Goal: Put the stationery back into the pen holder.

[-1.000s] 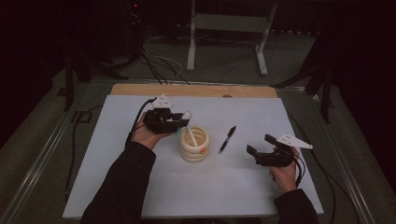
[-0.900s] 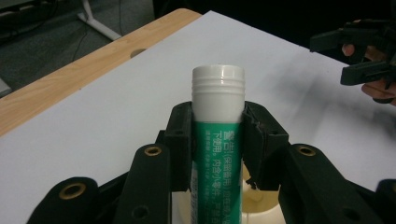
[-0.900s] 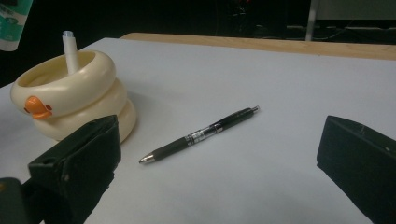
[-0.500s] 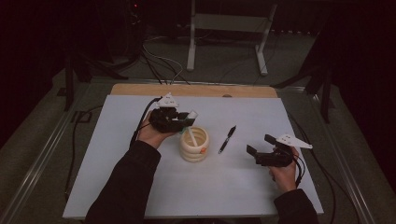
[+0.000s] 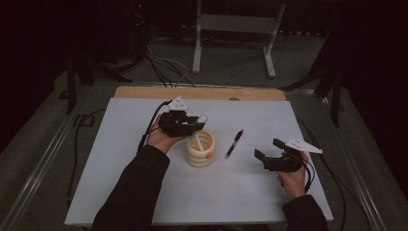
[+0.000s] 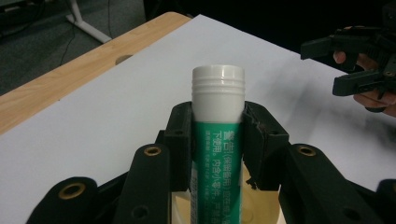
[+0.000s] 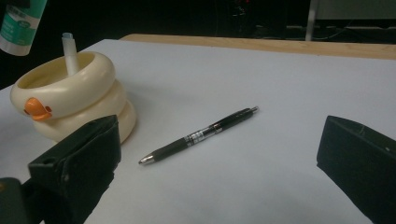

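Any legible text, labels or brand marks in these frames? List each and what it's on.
Green and white tube clamped in the left gripper: white Chinese characters in vertical lines; "内含" looks readable, the rest too blurred to quote reliably.
Same tube in the right gripper view: label print too small to read.
Black pen: a pale band with print, too small to read.
Cream duck-shaped holder: no text.

My left fingers (image 6: 218,140) hold the glue stick (image 6: 217,154) just above the ringed holder (image 5: 200,149), mid-surface (image 5: 144,192). A pen (image 5: 234,143) lies right of the holder; my right fingers (image 5: 269,150) hover farther right.
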{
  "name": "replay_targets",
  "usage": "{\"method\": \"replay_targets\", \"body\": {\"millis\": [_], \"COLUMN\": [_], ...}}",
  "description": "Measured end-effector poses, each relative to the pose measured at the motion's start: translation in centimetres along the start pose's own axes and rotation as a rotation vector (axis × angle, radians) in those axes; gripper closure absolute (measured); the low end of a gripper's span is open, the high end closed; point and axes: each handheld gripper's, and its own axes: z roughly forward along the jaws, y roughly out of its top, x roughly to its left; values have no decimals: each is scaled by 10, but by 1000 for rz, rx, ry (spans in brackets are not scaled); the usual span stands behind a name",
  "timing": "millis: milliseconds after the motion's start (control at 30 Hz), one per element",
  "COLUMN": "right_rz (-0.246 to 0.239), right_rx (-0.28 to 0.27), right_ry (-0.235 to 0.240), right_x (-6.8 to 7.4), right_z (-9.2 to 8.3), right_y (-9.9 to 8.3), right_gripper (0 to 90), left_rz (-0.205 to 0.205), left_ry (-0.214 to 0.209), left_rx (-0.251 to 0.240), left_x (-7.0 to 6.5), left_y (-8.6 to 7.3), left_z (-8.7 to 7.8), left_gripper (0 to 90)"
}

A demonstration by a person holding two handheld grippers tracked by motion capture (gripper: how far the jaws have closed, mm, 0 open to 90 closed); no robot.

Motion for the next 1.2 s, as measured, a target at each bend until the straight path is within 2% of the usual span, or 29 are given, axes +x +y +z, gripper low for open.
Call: {"method": "replay_targets", "body": {"millis": [167, 533, 900, 1200], "right_rz": [0, -1, -2, -3], "right_rx": [-1, -1, -1, -2], "right_ry": [0, -1, -2, -3], "right_x": [0, 0, -1, -1], "right_z": [0, 0, -1, -1], "right_y": [0, 0, 0, 0], "right_gripper": [0, 0, 0, 0], "left_rz": [11, 5, 4, -8], "left_ry": [-3, -6, -12, -11], "left_rx": [10, 15, 23, 28], "left_x": [-2, -3, -2, -1], "left_y": [0, -2, -5, -13], "left_z": [6, 13, 15, 13], "left_gripper": [659, 656, 655, 654]}}
